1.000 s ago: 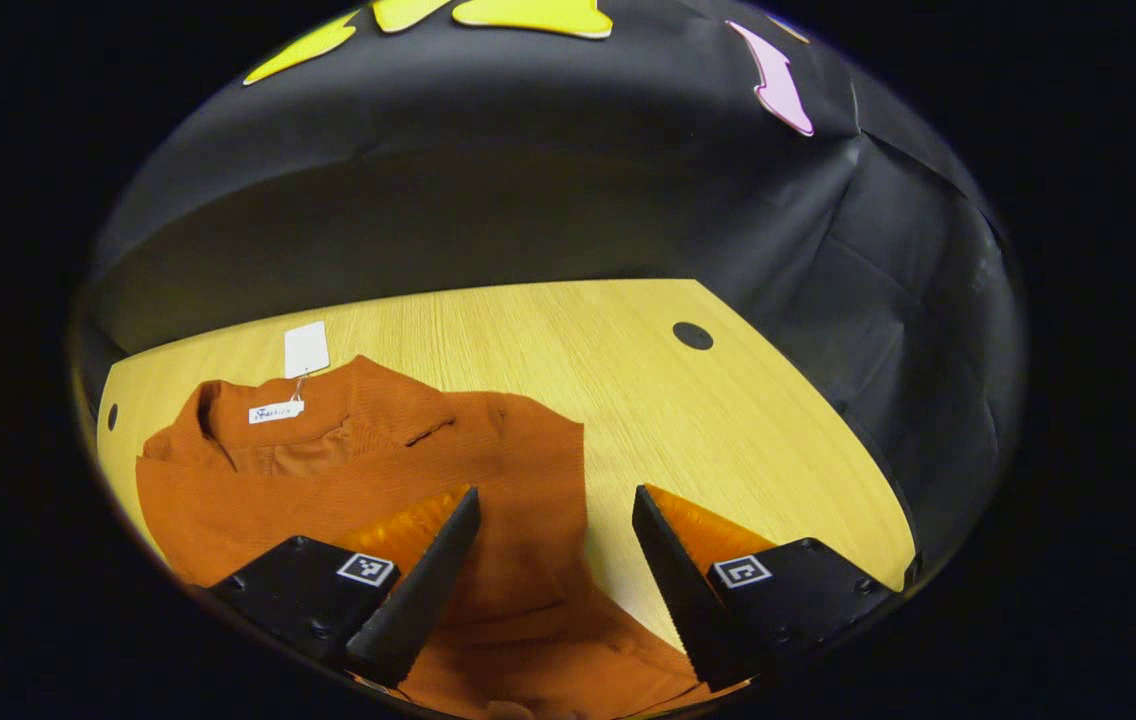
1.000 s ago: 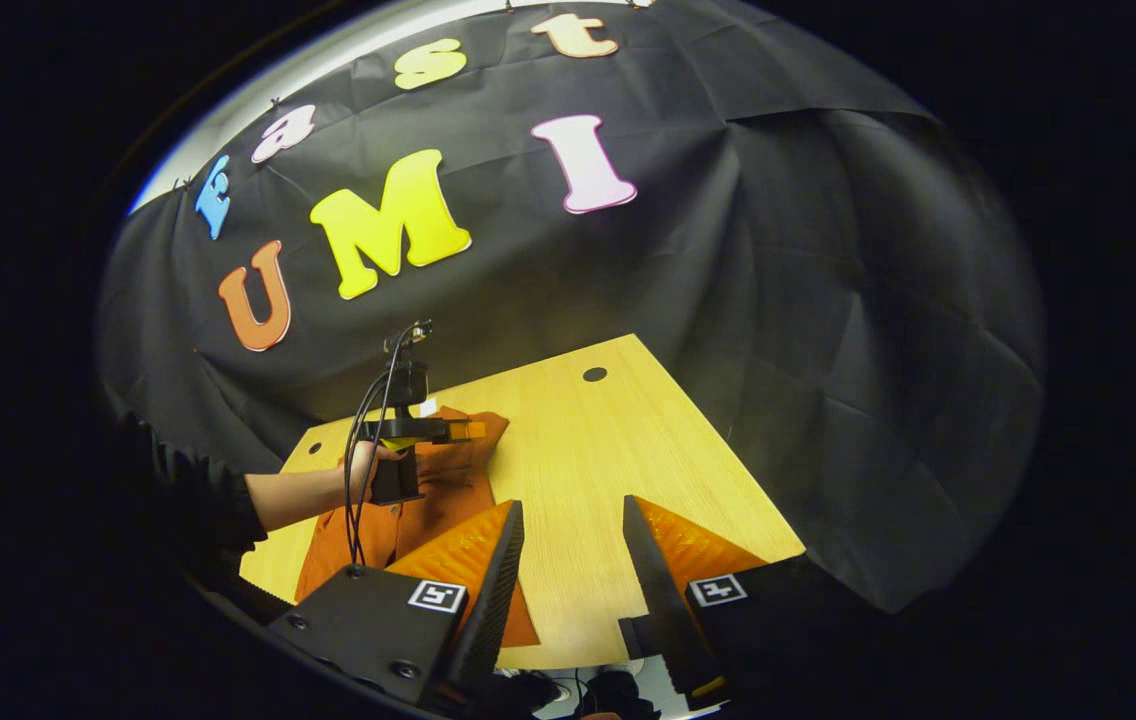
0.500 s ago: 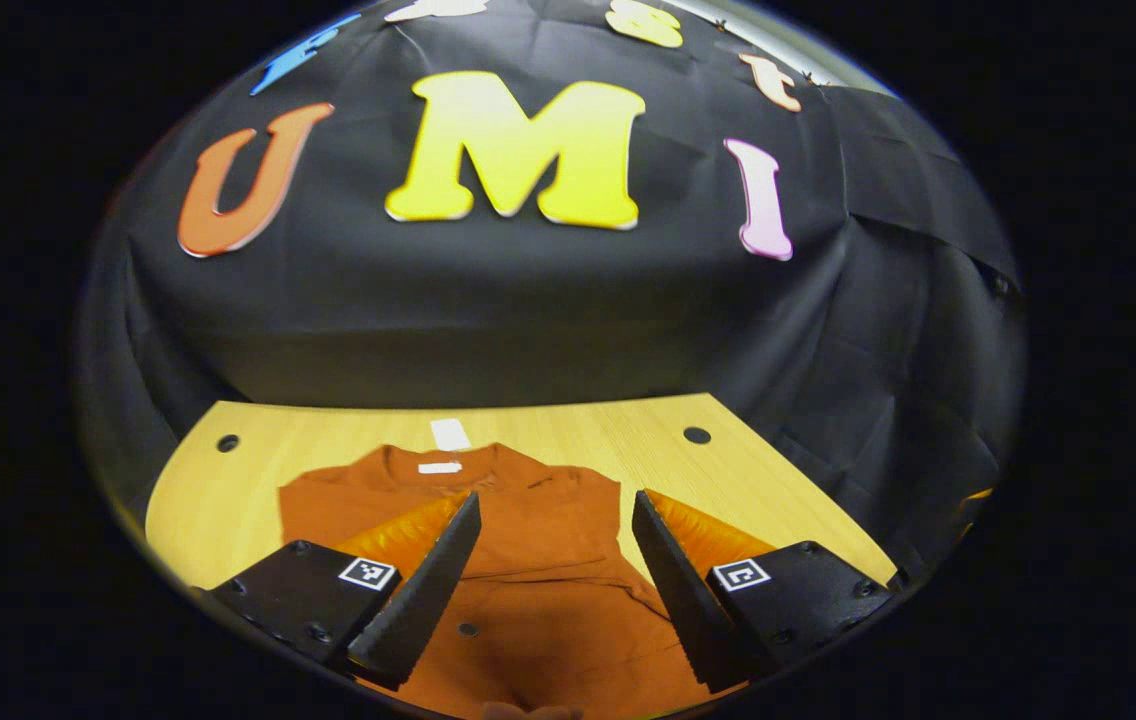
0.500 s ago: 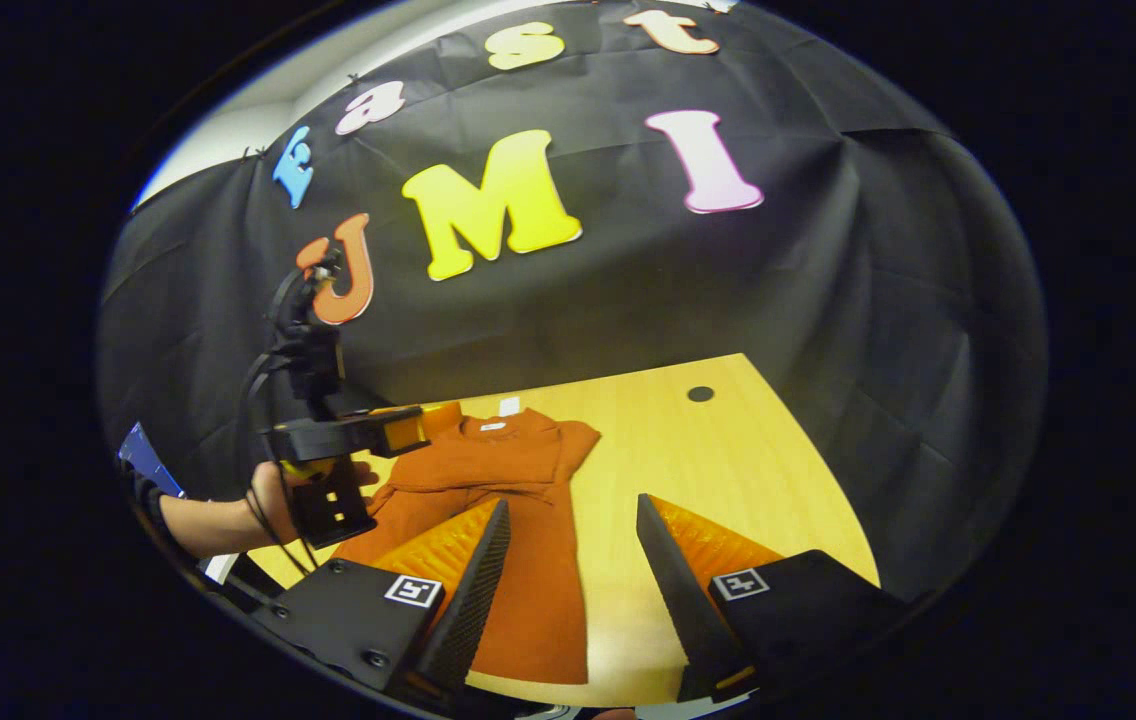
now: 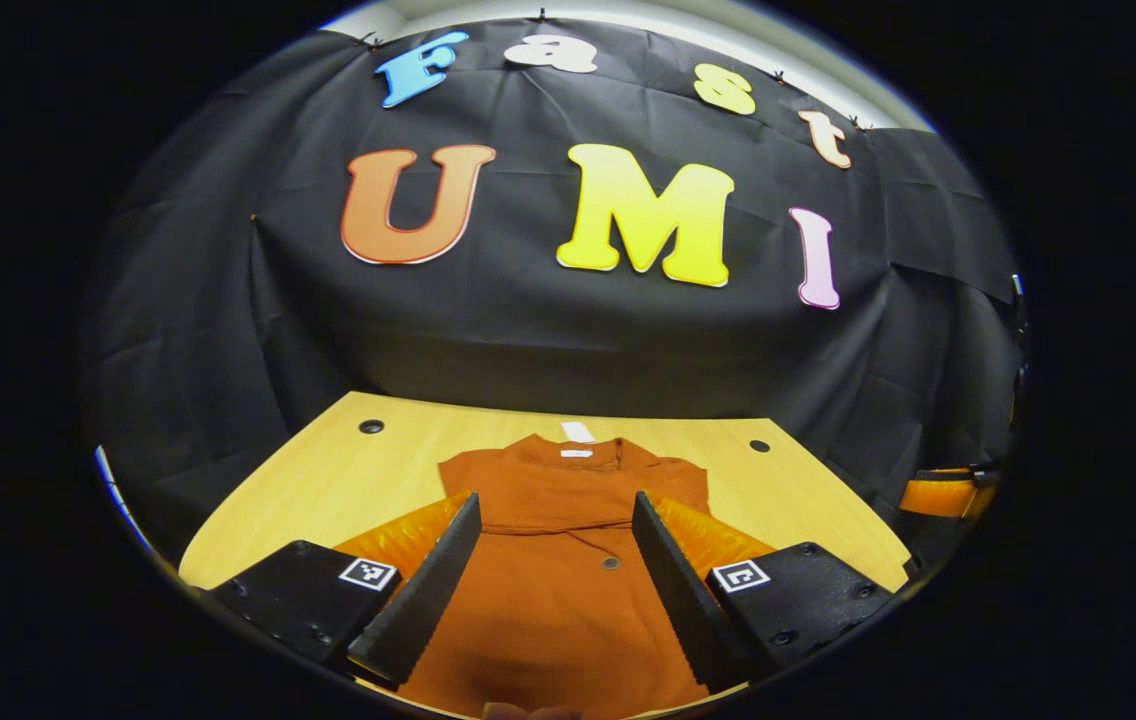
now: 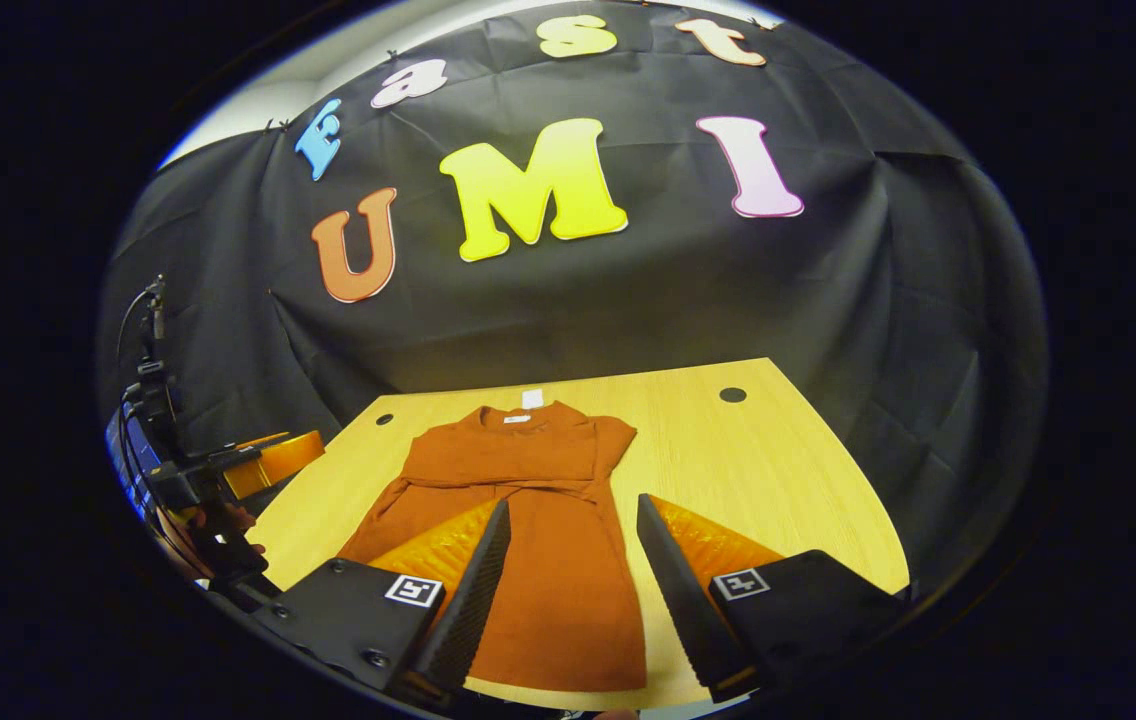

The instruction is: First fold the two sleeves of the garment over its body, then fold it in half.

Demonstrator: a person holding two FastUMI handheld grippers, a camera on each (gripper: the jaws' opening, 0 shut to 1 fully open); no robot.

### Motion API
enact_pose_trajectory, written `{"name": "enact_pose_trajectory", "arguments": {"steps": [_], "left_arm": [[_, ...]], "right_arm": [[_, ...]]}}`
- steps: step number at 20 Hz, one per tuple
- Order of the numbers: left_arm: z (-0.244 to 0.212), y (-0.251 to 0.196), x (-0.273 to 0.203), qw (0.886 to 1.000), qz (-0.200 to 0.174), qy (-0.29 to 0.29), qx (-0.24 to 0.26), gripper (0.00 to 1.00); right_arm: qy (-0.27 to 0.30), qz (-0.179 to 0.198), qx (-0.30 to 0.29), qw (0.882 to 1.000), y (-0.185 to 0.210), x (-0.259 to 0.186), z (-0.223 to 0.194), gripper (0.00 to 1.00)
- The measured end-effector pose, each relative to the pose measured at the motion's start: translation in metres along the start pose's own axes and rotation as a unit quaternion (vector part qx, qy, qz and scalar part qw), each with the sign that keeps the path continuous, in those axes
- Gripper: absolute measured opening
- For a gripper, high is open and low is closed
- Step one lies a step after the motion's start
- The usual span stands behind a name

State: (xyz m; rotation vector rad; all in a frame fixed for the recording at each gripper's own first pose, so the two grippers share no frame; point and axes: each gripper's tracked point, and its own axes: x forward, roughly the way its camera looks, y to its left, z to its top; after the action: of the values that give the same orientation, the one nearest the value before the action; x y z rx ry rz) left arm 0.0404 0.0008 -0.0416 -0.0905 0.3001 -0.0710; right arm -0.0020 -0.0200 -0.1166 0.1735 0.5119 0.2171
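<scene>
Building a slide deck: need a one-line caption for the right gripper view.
Open right gripper above an orange garment with sleeves folded in, on a wooden table.

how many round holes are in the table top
2. One hole sits near the far left corner of the table, left of the shirt; the other hole sits near the far right corner. The shirt and claws may hide more.
</scene>
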Motion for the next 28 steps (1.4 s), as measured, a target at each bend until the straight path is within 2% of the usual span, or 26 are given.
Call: {"name": "enact_pose_trajectory", "arguments": {"steps": [4,7,10,12,15,17,21,24,25,28], "left_arm": [[-0.024,0.03,-0.017,1.0,-0.007,0.016,-0.004,0.99],[-0.052,0.05,-0.031,0.998,-0.016,0.053,-0.017,0.99],[-0.095,0.067,-0.046,0.992,-0.047,0.11,-0.034,0.99],[-0.13,0.078,-0.055,0.983,-0.066,0.167,-0.039,0.99],[-0.195,0.094,-0.075,0.958,-0.093,0.264,-0.061,0.99],[-0.218,0.107,-0.086,0.947,-0.087,0.301,-0.077,0.99],[-0.236,0.119,-0.087,0.939,-0.071,0.321,-0.103,0.99],[-0.253,0.109,-0.093,0.927,-0.075,0.345,-0.124,0.99],[-0.25,0.109,-0.09,0.935,-0.075,0.328,-0.115,0.99],[-0.252,0.107,-0.087,0.933,-0.07,0.329,-0.131,0.99]], "right_arm": [[0.02,-0.005,0.003,1.0,0.014,0.0,-0.021,0.83],[0.058,-0.01,0.013,0.998,0.002,-0.002,-0.043,0.83],[0.107,-0.005,0.015,0.994,-0.013,-0.006,-0.075,0.83],[0.143,-0.002,0.028,0.989,-0.025,-0.008,-0.104,0.83],[0.188,-0.025,0.047,0.981,-0.051,-0.014,-0.145,0.83],[0.211,-0.042,0.048,0.975,-0.063,-0.017,-0.166,0.83],[0.227,-0.062,0.064,0.97,-0.077,-0.02,-0.188,0.83],[0.24,-0.071,0.062,0.966,-0.082,-0.016,-0.205,0.83],[0.244,-0.072,0.06,0.965,-0.081,-0.013,-0.211,0.83],[0.263,-0.078,0.044,0.961,-0.079,-0.003,-0.236,0.83]]}}
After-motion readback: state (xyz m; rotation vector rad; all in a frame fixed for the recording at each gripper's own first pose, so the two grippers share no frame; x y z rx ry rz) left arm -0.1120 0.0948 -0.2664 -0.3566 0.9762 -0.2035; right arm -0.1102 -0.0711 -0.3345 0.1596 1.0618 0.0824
